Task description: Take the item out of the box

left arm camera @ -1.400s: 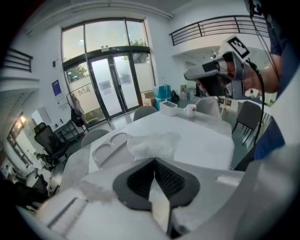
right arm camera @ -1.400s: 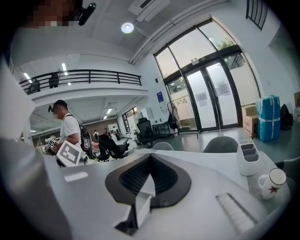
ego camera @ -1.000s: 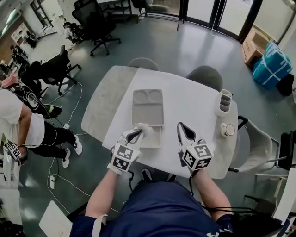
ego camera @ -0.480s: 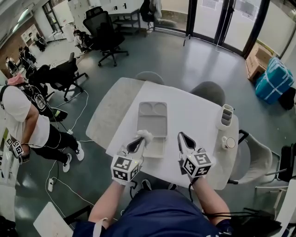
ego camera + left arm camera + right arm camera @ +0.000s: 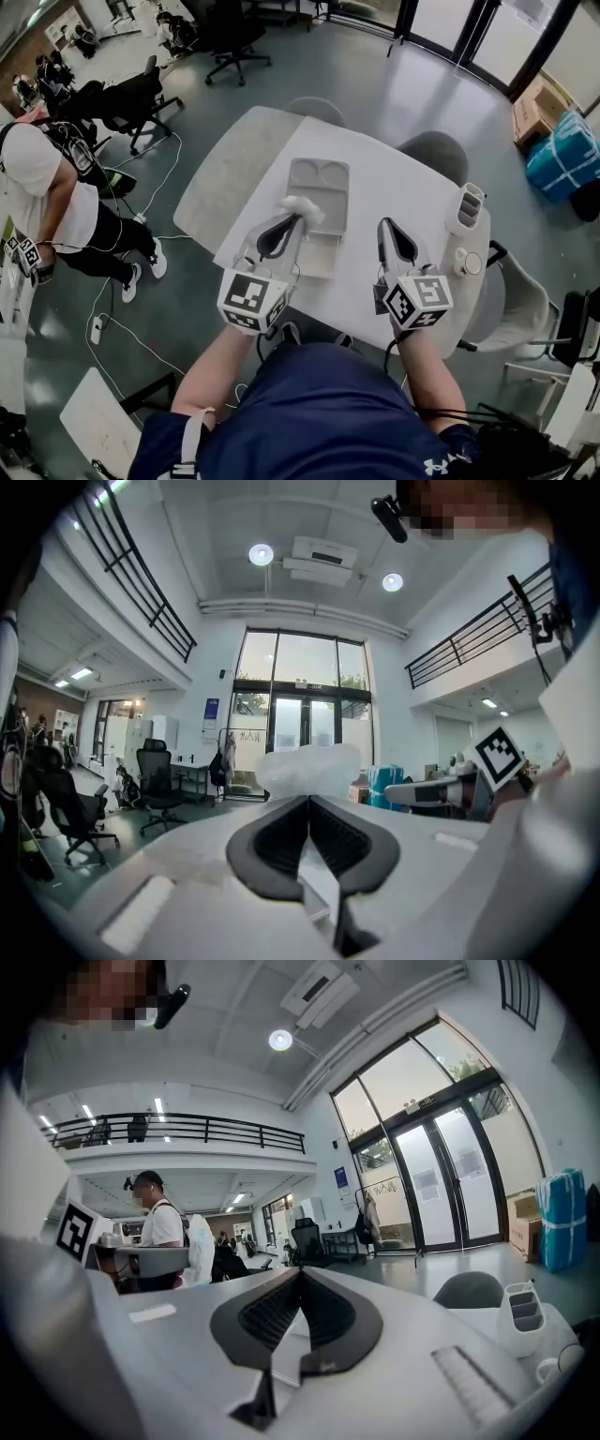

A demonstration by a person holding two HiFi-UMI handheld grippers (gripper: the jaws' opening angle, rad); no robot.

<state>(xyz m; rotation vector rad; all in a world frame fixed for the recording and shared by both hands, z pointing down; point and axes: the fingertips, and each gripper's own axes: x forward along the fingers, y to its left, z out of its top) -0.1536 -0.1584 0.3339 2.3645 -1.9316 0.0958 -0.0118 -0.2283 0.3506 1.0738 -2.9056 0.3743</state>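
Pinched at the closed tips of the left gripper (image 5: 292, 219): a crumpled white item (image 5: 302, 207), held above the open grey box (image 5: 319, 174) on the white table (image 5: 394, 183). Pressed together on nothing: the jaws of the right gripper (image 5: 383, 227), just right of the box, over bare tabletop. Open room rightward as far as a slotted holder (image 5: 466, 208) and a small round cup (image 5: 464, 263) by the table's right edge. At the far edge, two chairs (image 5: 433, 150), close in. Hard to tell what the item is: bunched, translucent, its lower part behind the jaw tips. Near table edge hidden behind both grippers.
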